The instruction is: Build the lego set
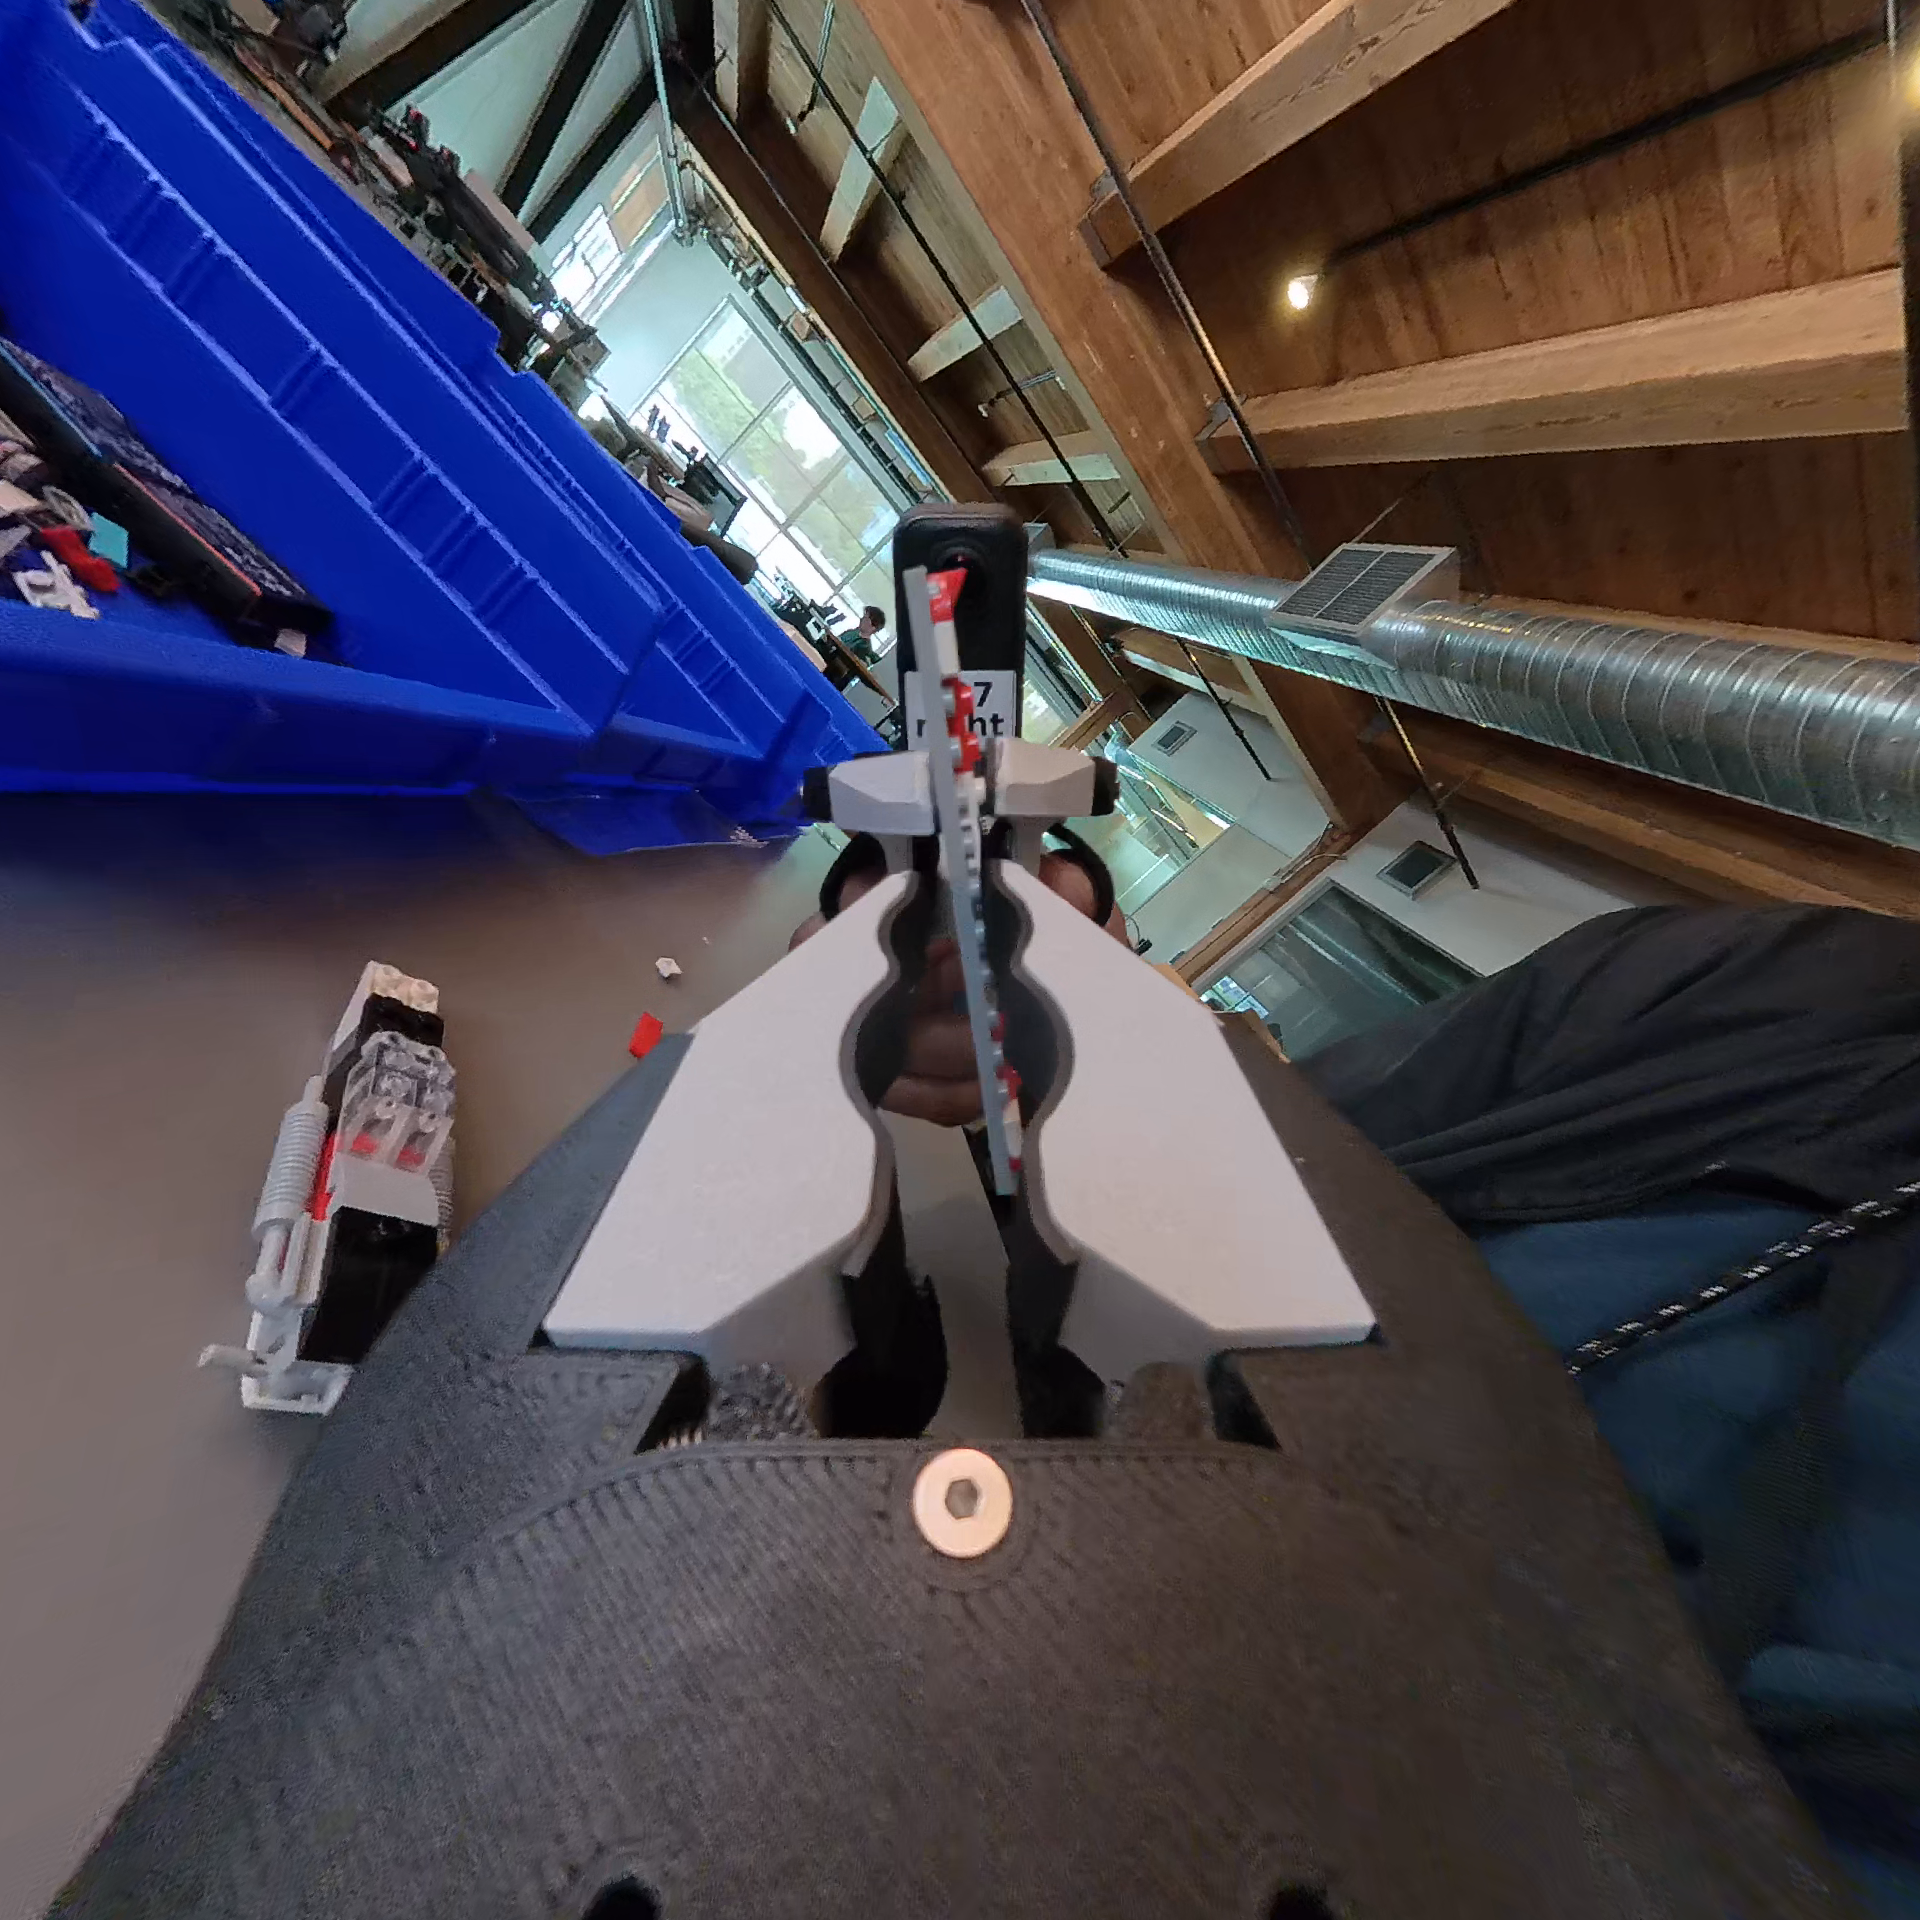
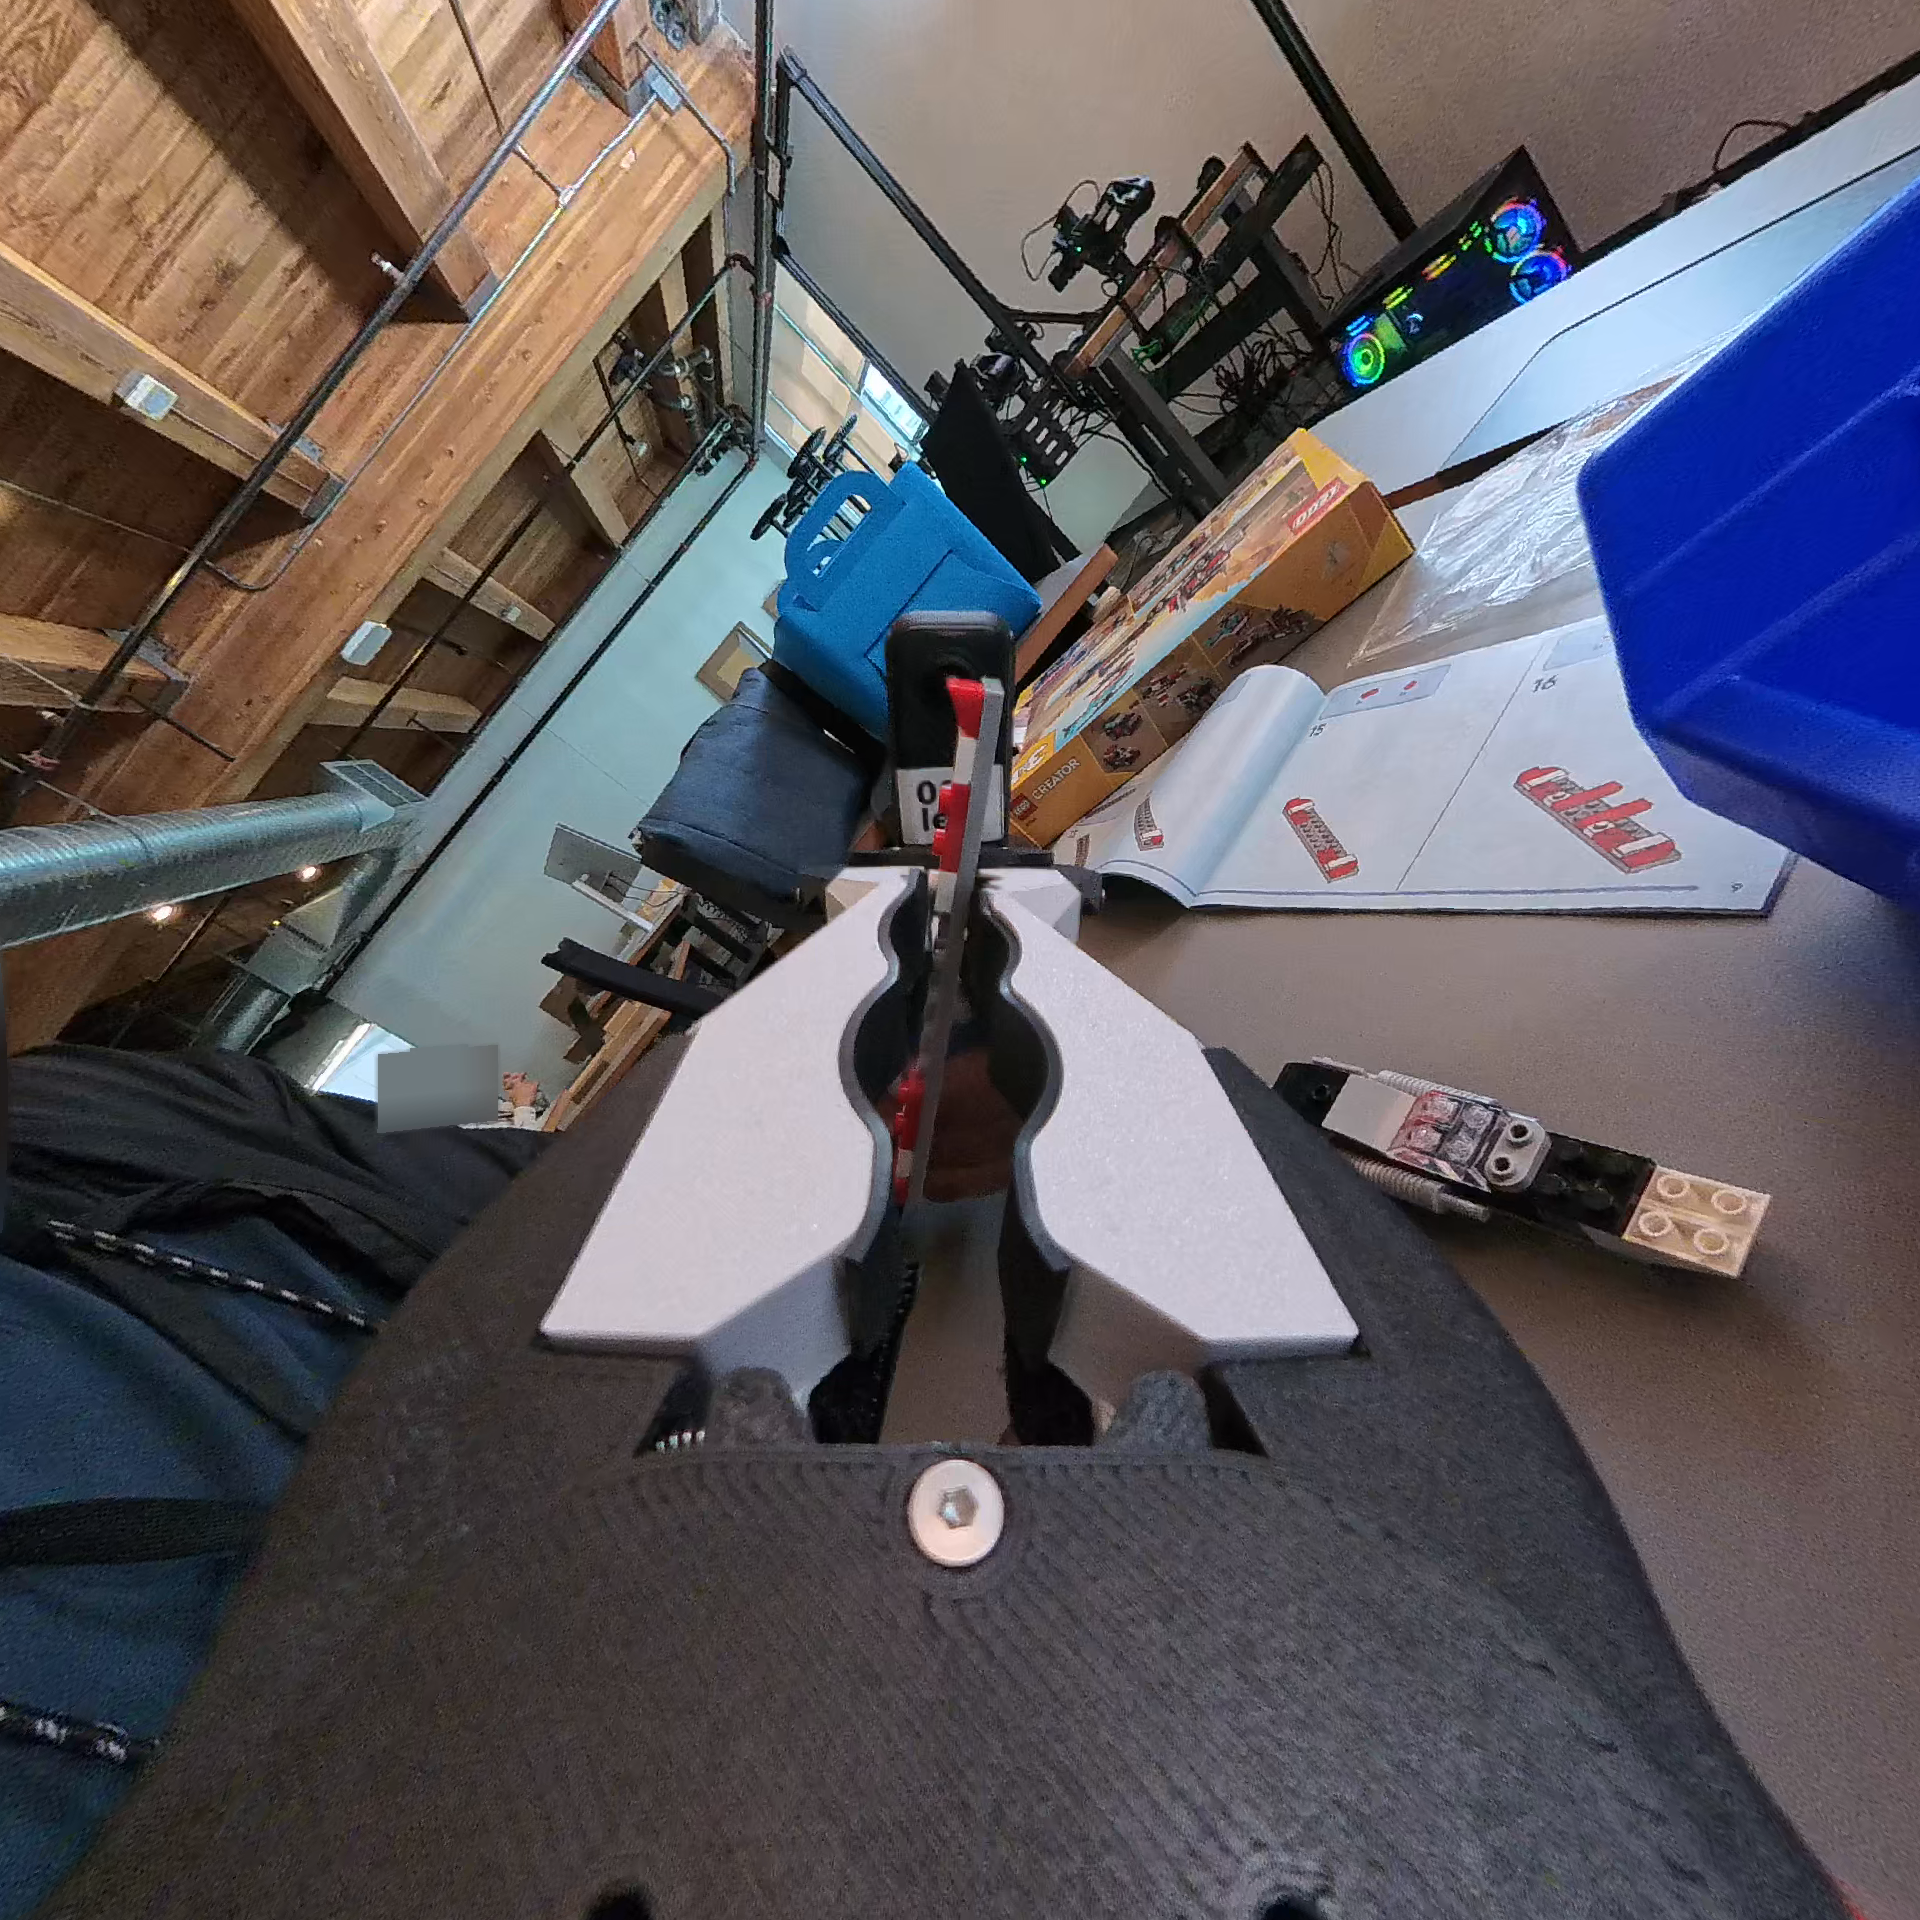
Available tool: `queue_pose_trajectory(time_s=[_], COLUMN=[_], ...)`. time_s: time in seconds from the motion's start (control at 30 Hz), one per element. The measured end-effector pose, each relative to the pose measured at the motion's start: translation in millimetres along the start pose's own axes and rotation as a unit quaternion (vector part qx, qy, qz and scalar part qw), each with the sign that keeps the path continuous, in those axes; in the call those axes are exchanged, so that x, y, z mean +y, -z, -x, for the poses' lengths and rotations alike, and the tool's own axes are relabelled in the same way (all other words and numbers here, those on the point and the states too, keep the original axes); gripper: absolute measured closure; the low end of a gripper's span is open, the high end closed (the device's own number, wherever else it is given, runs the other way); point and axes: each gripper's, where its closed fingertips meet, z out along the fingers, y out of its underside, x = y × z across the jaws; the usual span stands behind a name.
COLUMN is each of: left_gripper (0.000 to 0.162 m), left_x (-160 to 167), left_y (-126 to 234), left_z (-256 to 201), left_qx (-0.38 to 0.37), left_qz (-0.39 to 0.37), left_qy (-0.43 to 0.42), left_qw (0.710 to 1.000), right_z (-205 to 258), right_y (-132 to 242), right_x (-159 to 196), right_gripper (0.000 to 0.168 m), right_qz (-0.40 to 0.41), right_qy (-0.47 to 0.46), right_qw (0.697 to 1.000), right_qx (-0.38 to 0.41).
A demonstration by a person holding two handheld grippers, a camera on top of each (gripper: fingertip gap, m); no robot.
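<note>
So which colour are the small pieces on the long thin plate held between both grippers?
Red, on the long thin grey plate; clearest in the left wrist view.

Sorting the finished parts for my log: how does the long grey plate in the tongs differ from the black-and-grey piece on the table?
The long grey plate is thin, flat, held edge-on in the air by both tongs; the black-and-grey assembly is chunky and lies untouched on the table. The plate carries small red pieces; the assembly has clear bricks and a spring. Both show red.
</note>
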Motion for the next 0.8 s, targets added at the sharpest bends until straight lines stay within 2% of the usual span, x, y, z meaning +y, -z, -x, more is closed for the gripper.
queue_pose_trajectory(time_s=[0.07, 0.23, 0.33, 0.53, 0.6, 0.67, 0.8], left_gripper=[0.146, 0.147, 0.157, 0.157, 0.157, 0.157, 0.157], left_x=[2.1, 8.8, 7.3, 6.0, 0.6, -6.6, -21.0], left_y=[0.5, -1.2, -1.4, -0.7, 1.8, 6.8, 21.7], left_z=[2.1, -0.5, -4.3, -2.4, 0.5, 7.1, 28.9], left_qx=[-0.002, 0.008, 0.020, 0.017, 0.012, -0.004, -0.052], left_qz=[0.007, 0.028, 0.021, 0.018, 0.002, -0.017, -0.063], left_qy=[0.009, 0.012, 0.009, 0.013, 0.022, 0.032, 0.066], left_qw=[1.000, 1.000, 1.000, 1.000, 1.000, 0.999, 0.995], right_z=[0.1, 0.6, 0.3, -2.2, -10.5, -19.2, -38.4], right_y=[0.4, 0.3, 1.0, 1.4, 4.6, 13.9, 50.7], right_x=[-0.4, -2.3, -2.4, -2.5, -2.0, 0.7, 14.3], right_gripper=[0.161, 0.161, 0.161, 0.158, 0.139, 0.131, 0.135], right_qz=[0.003, -0.002, 0.000, 0.000, 0.002, 0.012, 0.060], right_qy=[0.003, 0.003, 0.005, -0.001, -0.004, 0.007, 0.080], right_qw=[1.000, 1.000, 1.000, 1.000, 0.999, 0.998, 0.984], right_qx=[0.003, 0.003, 0.005, 0.013, 0.037, 0.064, 0.144])
